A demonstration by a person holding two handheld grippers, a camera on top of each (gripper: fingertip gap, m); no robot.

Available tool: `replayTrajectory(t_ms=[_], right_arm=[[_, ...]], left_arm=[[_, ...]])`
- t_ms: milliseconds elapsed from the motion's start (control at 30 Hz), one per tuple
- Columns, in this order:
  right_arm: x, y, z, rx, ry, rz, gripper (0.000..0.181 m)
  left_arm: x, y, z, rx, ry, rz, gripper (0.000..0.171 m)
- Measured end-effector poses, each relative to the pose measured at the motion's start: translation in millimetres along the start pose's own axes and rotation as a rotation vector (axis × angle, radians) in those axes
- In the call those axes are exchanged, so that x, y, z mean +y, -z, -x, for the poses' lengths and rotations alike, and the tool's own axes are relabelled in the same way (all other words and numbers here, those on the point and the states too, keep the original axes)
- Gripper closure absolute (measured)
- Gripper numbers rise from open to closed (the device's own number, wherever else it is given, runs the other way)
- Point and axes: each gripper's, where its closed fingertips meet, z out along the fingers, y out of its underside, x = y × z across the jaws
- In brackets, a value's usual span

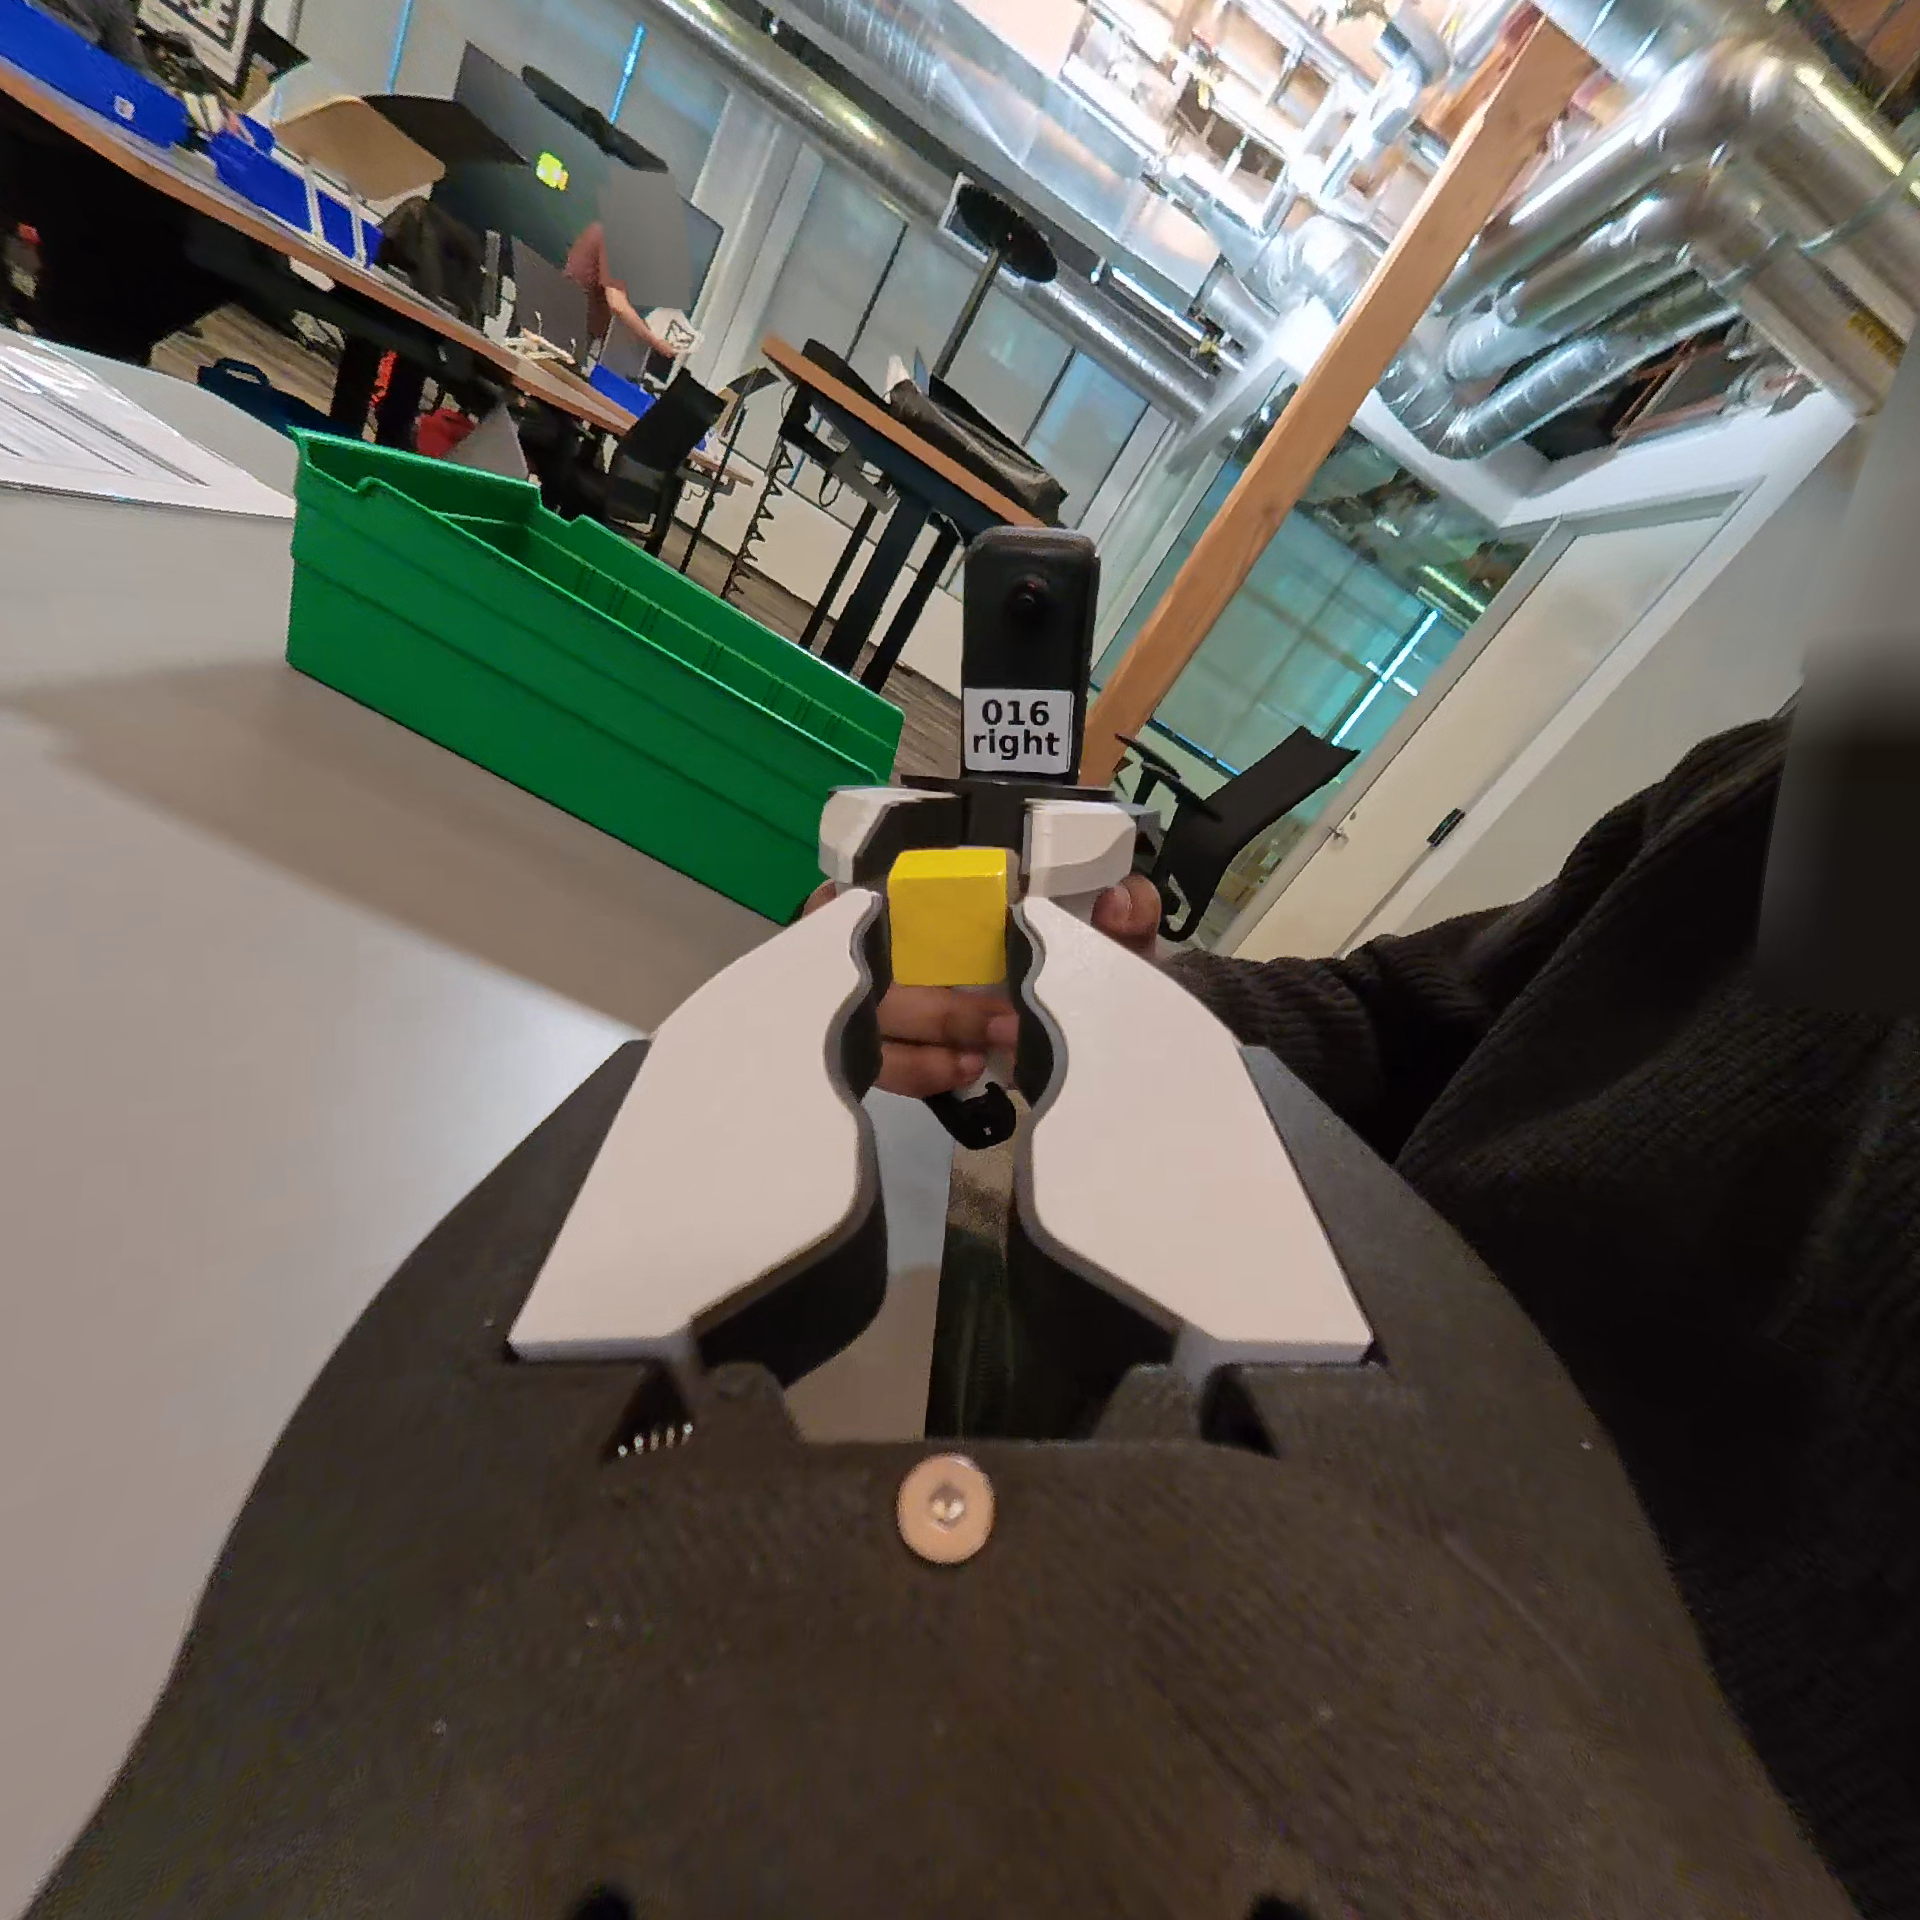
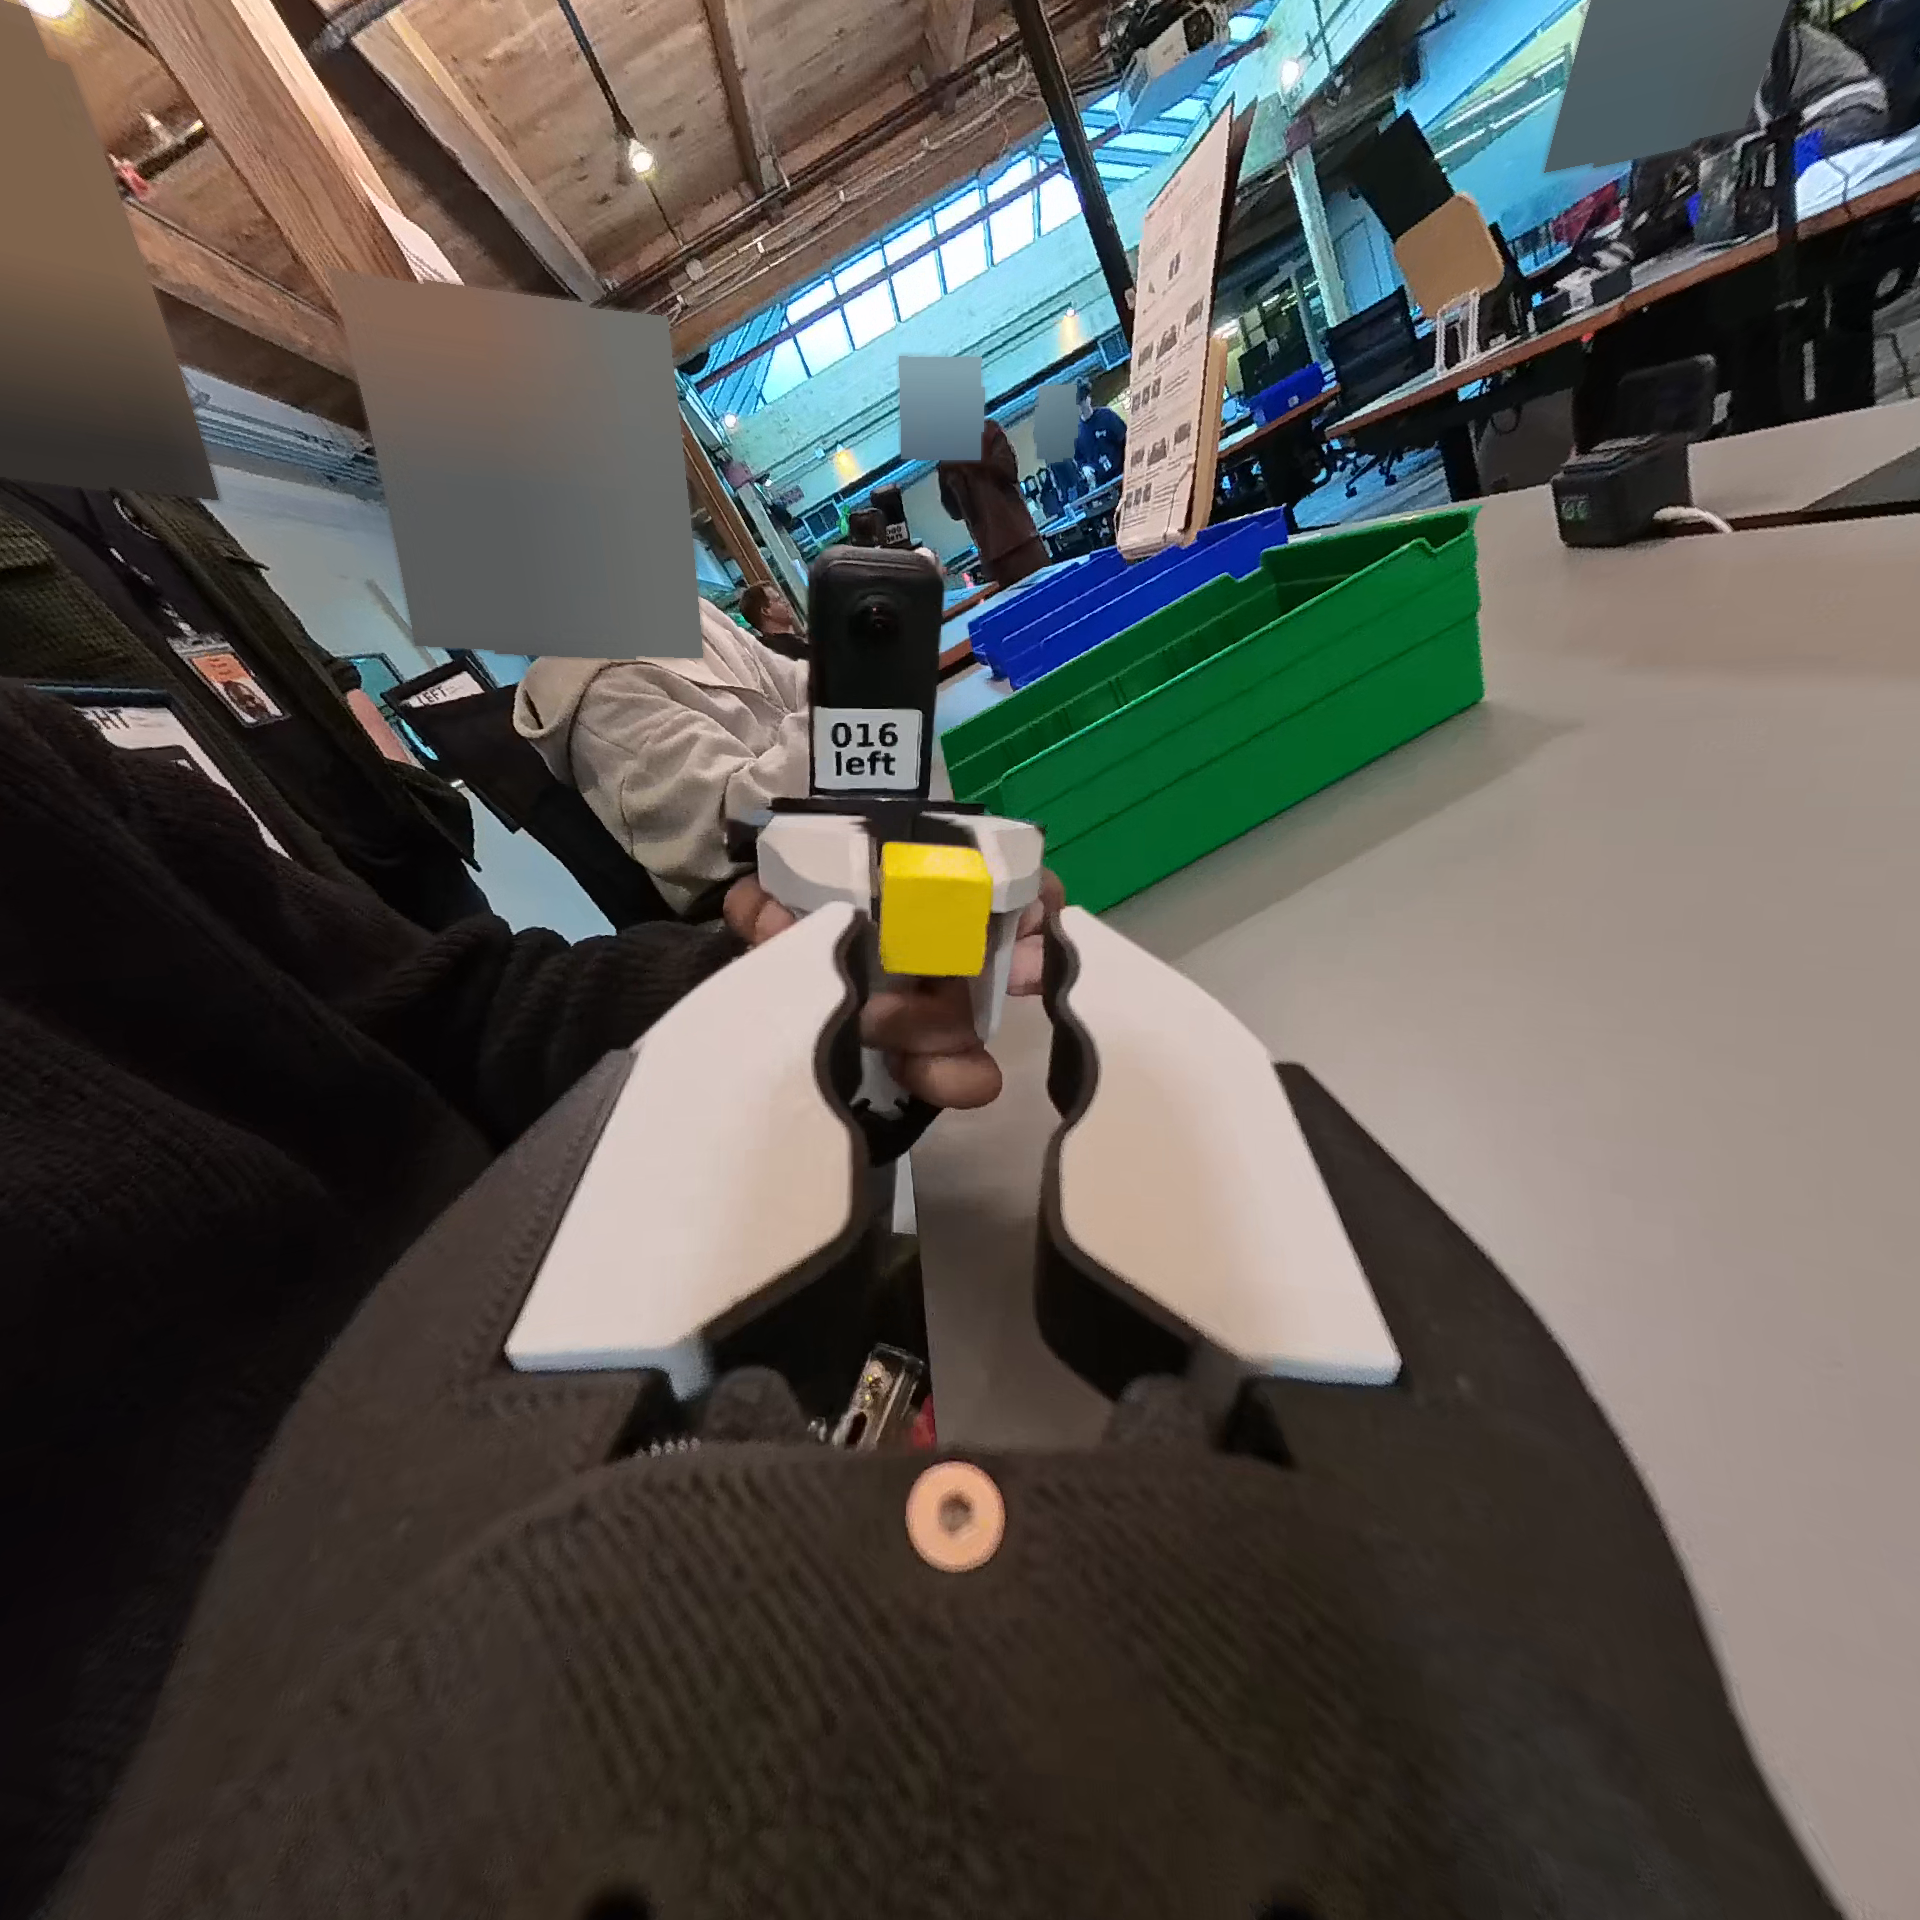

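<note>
Left wrist view: above the flat grey counter (image 1: 312, 1039), near the green plastic bin (image 1: 540, 665), the left tool (image 1: 948, 930) pinches a small yellow cube (image 1: 948, 904) aloft. The right tool (image 2: 951, 935) faces it, fingers apart. A slack pinch or a bump could drop the cube.

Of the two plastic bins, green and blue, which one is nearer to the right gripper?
The green plastic bin is nearer to the right gripper; the blue plastic bin lies behind it, farther away.
</note>
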Motion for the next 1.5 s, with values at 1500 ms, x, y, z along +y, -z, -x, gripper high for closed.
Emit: replayTrajectory(t_ms=[1500], right_arm=[[-62, 43, -12, 0.057, -0.055, -0.134, 0.161]], left_arm=[[6, -2, 11, -0.075, -0.008, 0.004, 0.117]])
